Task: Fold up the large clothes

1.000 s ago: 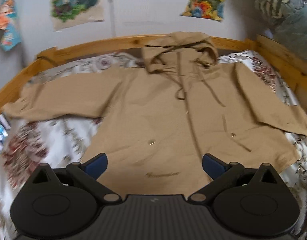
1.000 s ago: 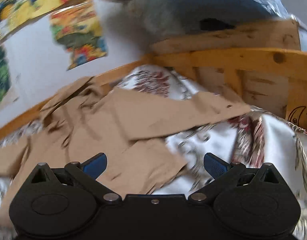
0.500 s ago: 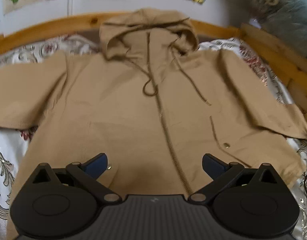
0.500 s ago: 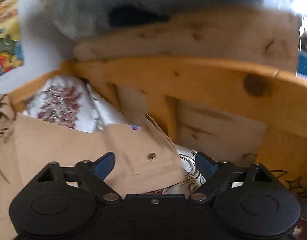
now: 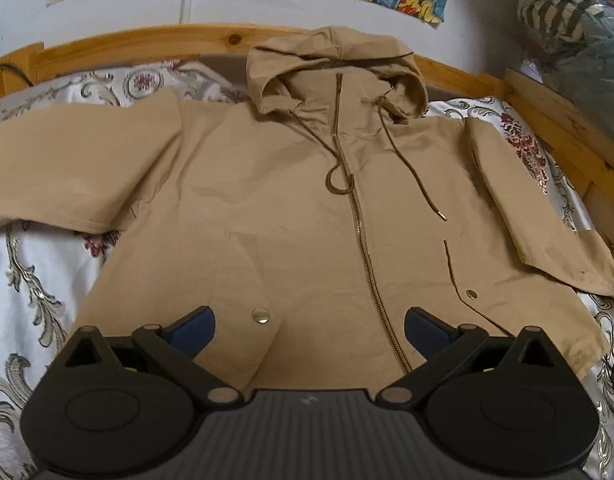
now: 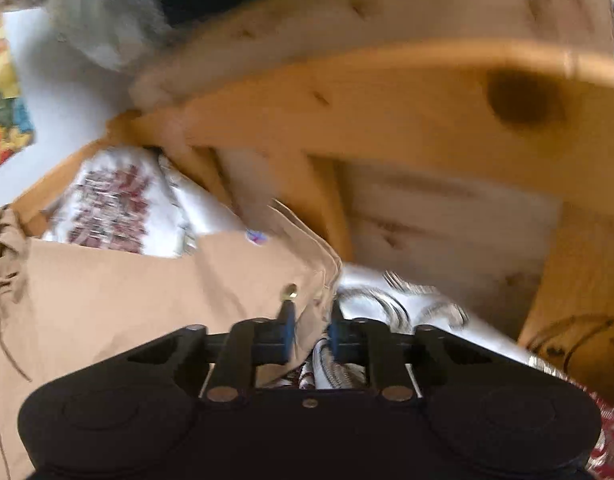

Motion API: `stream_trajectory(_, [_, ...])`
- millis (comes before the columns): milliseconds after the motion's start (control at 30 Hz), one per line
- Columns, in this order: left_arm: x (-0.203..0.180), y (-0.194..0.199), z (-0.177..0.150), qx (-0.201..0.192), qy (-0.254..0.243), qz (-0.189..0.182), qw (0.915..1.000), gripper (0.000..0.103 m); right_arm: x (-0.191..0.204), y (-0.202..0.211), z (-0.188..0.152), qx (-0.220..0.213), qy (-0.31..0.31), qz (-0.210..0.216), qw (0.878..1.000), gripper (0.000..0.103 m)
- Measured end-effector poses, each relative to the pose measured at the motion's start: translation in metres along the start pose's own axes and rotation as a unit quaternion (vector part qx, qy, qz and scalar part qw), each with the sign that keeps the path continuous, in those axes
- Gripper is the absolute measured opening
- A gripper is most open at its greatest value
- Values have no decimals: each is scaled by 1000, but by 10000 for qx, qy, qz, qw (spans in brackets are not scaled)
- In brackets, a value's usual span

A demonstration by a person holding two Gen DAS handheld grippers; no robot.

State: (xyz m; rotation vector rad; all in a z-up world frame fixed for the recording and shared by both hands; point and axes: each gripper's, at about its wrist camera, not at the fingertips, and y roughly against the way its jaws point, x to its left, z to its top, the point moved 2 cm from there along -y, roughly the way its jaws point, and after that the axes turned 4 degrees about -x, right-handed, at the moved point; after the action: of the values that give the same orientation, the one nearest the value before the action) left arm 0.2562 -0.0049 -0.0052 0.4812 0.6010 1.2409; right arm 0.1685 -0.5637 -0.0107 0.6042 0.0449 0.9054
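Right-wrist view, nearest: the right gripper [image 6: 310, 330] has just been closing, its jaws now narrow with the cuff end of the sleeve [image 6: 307, 276] between them; the blurred frame does not settle beyond doubt whether the pads already press the cloth, though they appear to pinch it just beside a brass snap [image 6: 290, 290]. The sleeve runs leftward from the grip toward the body of the jacket [image 5: 291, 216].

Left-wrist view: the left gripper [image 5: 309, 330] hangs wide and empty over the near hem, the zip [image 5: 361, 236] passing between its fingers. The jacket lies flat, front up, on the patterned bedspread [image 5: 31, 280], long axis running from hem (near) to hood [image 5: 335, 68] (far), both sleeves spread out sideways.

Judgement: the right sleeve is the part in hand; folding it means carrying the cuff leftward across the zip line. Beyond stands the wooden bed frame [image 5: 147, 42].
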Motion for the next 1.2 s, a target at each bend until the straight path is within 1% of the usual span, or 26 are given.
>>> stream_trajectory(100, [-3, 9, -1, -113, -69, -124, 9998, 102, 28, 24, 16, -287, 362, 342, 9983, 11])
stream_trajectory(167, [-4, 14, -3, -182, -103, -222, 9995, 102, 53, 41, 27, -452, 647, 599, 9951, 11])
stream_trajectory(233, [-5, 19, -5, -247, -169, -285, 9991, 102, 80, 55, 35, -559, 1017, 768, 9903, 11])
stream_trajectory(267, [-6, 20, -6, -264, -201, -302, 9990, 102, 90, 58, 39, -615, 1114, 915, 9876, 8])
stream_trajectory(300, [-5, 21, -7, -281, -220, -316, 9989, 102, 101, 63, 42, -686, 1272, 1066, 9837, 8])
stream_trajectory(367, [-2, 22, -10, -298, -186, -344, 9988, 102, 121, 72, 43, -813, 1738, 1130, 9749, 8])
stream_trajectory(433, [2, 21, -11, -276, -115, -374, 9989, 102, 130, 78, 45, -850, 1858, 1247, 9709, 8])
stream_trajectory(533, [11, 20, -11, -258, -7, -354, 9990, 102, 144, 87, 52, -881, 1798, 1533, 9677, 8])
stream_trajectory(567, [14, 21, -10, -254, 32, -349, 9991, 102, 153, 92, 54, -928, 1797, 1687, 9647, 8])
stream_trajectory(633, [20, 24, -9, -288, 100, -355, 9989, 102, 177, 109, 53, -1039, 1807, 2146, 9542, 8])
stream_trajectory(700, [26, 29, -9, -359, 102, -342, 9987, 102, 208, 120, 51, -1090, 1899, 2704, 9375, 8])
stream_trajectory(767, [31, 34, -9, -403, 65, -328, 9986, 102, 245, 131, 43, -1033, 1999, 3368, 9143, 8])
stream_trajectory(833, [36, 39, -11, -438, -9, -301, 9986, 102, 287, 138, 28, -876, 2137, 4037, 8853, 8])
stream_trajectory(867, [39, 41, -12, -449, -57, -280, 9986, 102, 310, 140, 17, -774, 2247, 4369, 8675, 8])
stream_trajectory(933, [43, 45, -14, -437, -161, -219, 9987, 102, 347, 143, -4, -638, 2501, 4789, 8391, 7])
stream_trajectory(967, [45, 46, -15, -419, -200, -192, 9987, 102, 368, 142, -18, -576, 2710, 4977, 8219, 7])
stream_trajectory(1067, [52, 45, -19, -339, -319, -50, 9989, 102, 414, 134, -54, -242, 3111, 5342, 7856, 9])
stream_trajectory(1133, [58, 41, -19, -269, -353, 14, 9990, 102, 431, 127, -71, -65, 3221, 5528, 7685, 16])
stream_trajectory(1200, [64, 36, -18, -232, -358, 49, 9991, 102, 436, 121, -81, 38, 3171, 5682, 7593, 43])
